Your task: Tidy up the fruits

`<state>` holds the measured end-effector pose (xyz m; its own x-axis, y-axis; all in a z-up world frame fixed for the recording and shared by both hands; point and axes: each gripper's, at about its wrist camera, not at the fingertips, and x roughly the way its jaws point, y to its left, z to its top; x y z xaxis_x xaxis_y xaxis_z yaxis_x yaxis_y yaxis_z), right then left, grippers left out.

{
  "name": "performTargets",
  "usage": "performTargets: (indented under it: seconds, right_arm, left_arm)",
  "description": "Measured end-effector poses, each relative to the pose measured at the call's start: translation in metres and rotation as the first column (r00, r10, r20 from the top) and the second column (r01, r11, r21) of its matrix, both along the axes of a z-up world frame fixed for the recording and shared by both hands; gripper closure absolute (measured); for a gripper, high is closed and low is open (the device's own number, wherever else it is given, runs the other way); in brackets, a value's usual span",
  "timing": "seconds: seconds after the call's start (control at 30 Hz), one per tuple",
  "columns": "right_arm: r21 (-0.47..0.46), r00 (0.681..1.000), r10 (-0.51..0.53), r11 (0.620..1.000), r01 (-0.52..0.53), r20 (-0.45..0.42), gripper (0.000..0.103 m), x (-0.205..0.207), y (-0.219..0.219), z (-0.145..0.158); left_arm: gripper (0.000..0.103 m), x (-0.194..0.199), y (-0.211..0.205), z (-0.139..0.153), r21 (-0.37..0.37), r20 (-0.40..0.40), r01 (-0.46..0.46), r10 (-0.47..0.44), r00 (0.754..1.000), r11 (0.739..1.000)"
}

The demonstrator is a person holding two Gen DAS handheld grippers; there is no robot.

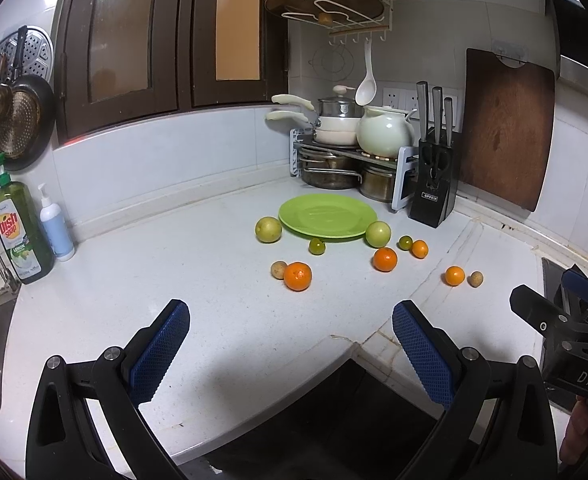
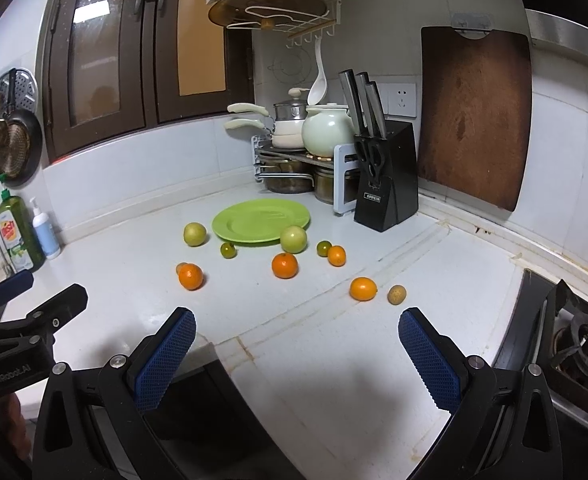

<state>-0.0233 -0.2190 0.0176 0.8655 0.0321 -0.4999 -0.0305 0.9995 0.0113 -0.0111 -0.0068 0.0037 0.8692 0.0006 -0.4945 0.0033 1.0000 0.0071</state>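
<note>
While both tools hang above the near edge of the white counter, the left gripper stands released, its blue pads spread wide with nothing between them, and the right gripper is likewise released and holds nothing.

The green plate lies bare near the back corner, and every fruit sits on the counter around it. A pale green fruit rests just beside the plate's left rim; another pale green fruit sits at its right front rim, looking as if it touches. A small dark green fruit lies just in front of the plate, and a second one lies to the plate's right front, beside a small orange. Nearer than the plate, a large orange touches a small brown fruit, with another orange to their right. Well away from the plate, on its right, an orange and a brown fruit sit near each other.

Behind the plate stand a pot rack and a black knife block.
</note>
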Motion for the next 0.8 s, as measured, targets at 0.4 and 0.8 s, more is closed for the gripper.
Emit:
performTargets:
  seconds: [0.4,0.8]
  right_arm:
    - [0.001,1.000,0.003,1.000,-0.003,0.001,0.001,0.0005,0.0011,0.0011]
    - [0.000,1.000,0.003,1.000,-0.003,0.004,0.001,0.0007,0.0042,0.0008]
  left_arm:
    - [0.000,0.0029,0.0002,0.0029,-0.010,0.005,0.005,-0.005,1.000,1.000]
    - [0.000,0.0025,-0.0004,0.0021,-0.010,0.007,0.002,-0.002,1.000,1.000]
